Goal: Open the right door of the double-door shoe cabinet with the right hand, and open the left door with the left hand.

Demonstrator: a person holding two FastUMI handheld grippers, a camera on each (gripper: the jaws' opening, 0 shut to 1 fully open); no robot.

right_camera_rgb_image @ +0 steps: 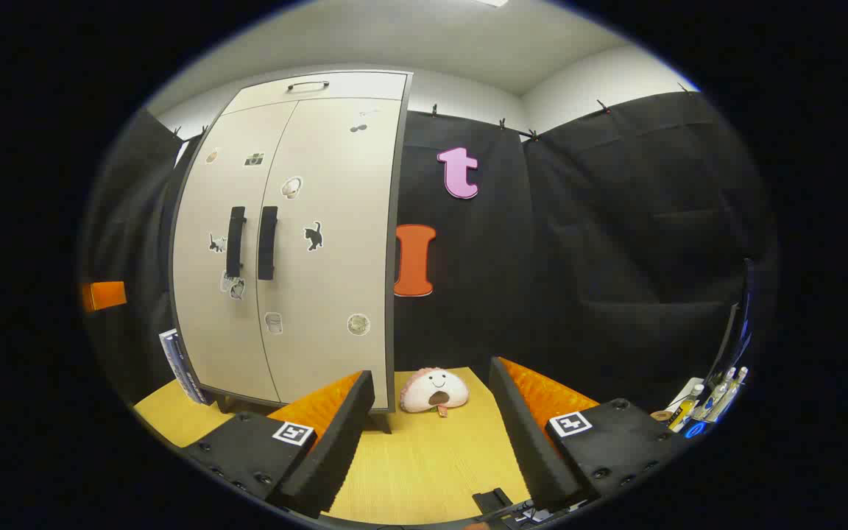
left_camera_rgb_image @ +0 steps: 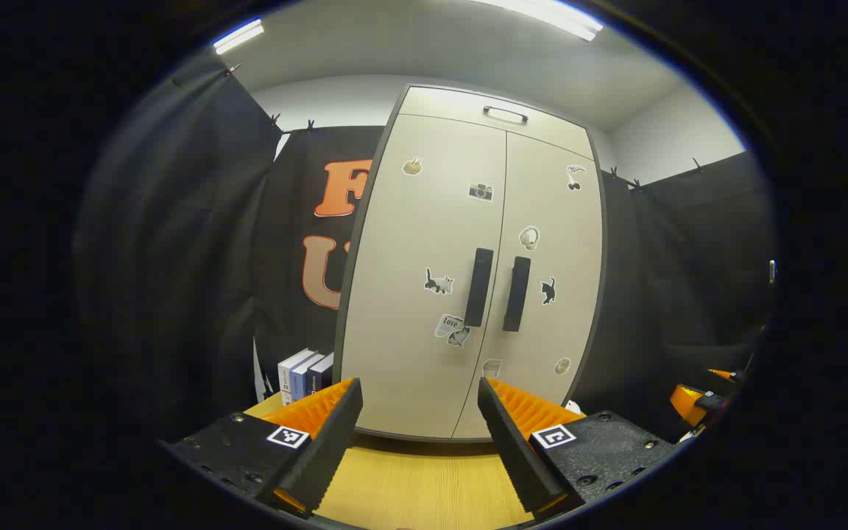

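Note:
The beige double-door shoe cabinet (left_camera_rgb_image: 424, 309) (right_camera_rgb_image: 336, 243) stands on a wooden table, both doors closed and dotted with stickers. Two dark vertical handles sit side by side at the centre seam: the left door handle (left_camera_rgb_image: 478, 287) (right_camera_rgb_image: 235, 241) and the right door handle (left_camera_rgb_image: 517, 294) (right_camera_rgb_image: 267, 242). My left gripper (left_camera_rgb_image: 419, 434) is open, facing the cabinet front from a short way back, below the handles. My right gripper (right_camera_rgb_image: 431, 427) is open too, off to the cabinet's right and pointing past its right edge. The right gripper (left_camera_rgb_image: 700, 401) also appears at the far right of the left gripper view.
Several books (left_camera_rgb_image: 305, 375) (right_camera_rgb_image: 177, 361) stand left of the cabinet. A round plush toy (right_camera_rgb_image: 435, 390) lies on the wooden table (right_camera_rgb_image: 424, 456) right of the cabinet. Bottles (right_camera_rgb_image: 711, 401) stand at the far right. Black cloth walls surround the booth.

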